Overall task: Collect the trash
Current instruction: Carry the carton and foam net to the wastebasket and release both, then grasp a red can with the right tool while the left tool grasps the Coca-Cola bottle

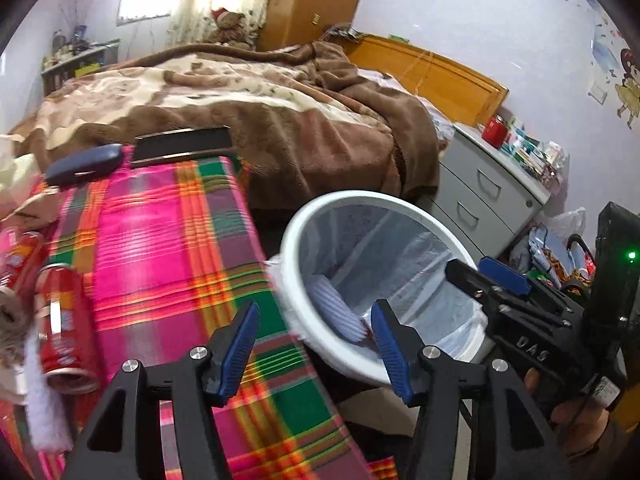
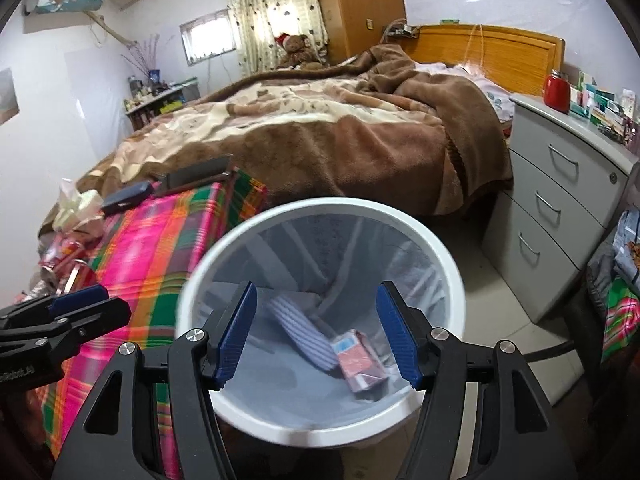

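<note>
The remaining trash, a red can [image 1: 60, 320] lying on its side with its long axis running up and down at the lower left of the left wrist frame, sits left of the left gripper [image 1: 316, 350], which is the nearer of the two; its fingers stand about half open with nothing between them. The right gripper [image 2: 316, 334] hovers over the white bin [image 2: 404, 426] at frame centre, fingers wide and empty (a striped packet [image 2: 300, 332] and a red carton [image 2: 358, 362] already lie inside). The worktop [image 1: 168, 240] wears a bright plaid cloth, in a bedroom with a brown-blanketed bed [image 1: 260, 112] across mid-frame.
</note>
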`<state>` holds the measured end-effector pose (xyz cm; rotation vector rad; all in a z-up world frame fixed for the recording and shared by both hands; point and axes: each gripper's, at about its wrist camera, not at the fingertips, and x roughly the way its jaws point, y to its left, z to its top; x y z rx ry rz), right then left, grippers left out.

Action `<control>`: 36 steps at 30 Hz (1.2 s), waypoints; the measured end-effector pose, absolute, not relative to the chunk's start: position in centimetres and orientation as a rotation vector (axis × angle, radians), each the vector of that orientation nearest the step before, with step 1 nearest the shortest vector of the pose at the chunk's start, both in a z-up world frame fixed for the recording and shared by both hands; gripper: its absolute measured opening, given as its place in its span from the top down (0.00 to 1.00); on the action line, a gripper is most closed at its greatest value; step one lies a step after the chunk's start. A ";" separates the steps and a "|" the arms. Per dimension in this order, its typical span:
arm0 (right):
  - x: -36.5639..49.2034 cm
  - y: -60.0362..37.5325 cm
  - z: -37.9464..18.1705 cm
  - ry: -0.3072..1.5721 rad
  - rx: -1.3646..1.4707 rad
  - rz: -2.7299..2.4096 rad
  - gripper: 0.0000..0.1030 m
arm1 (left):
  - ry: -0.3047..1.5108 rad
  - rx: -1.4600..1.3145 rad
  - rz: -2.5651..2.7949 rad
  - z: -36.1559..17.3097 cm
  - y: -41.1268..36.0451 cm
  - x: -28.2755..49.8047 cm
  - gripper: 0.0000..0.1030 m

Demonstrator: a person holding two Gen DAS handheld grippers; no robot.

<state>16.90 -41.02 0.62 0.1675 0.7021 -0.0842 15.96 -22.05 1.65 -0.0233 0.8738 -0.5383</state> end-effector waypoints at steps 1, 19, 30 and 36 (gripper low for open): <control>16.7 -40.6 0.9 0.693 0.166 -0.079 0.38 | 0.869 -0.033 -0.527 1.8 -21.3 15.8 0.44; 18.1 -29.7 1.8 0.659 0.154 0.112 0.38 | 0.773 -0.140 -0.240 3.7 -4.0 12.5 0.38; 19.9 -23.2 1.4 0.693 0.107 0.216 0.38 | 0.802 -0.245 -0.019 2.6 6.8 13.3 0.33; 21.6 -21.0 0.6 0.748 0.107 0.255 0.38 | 0.811 -0.291 0.052 2.1 10.8 14.0 0.28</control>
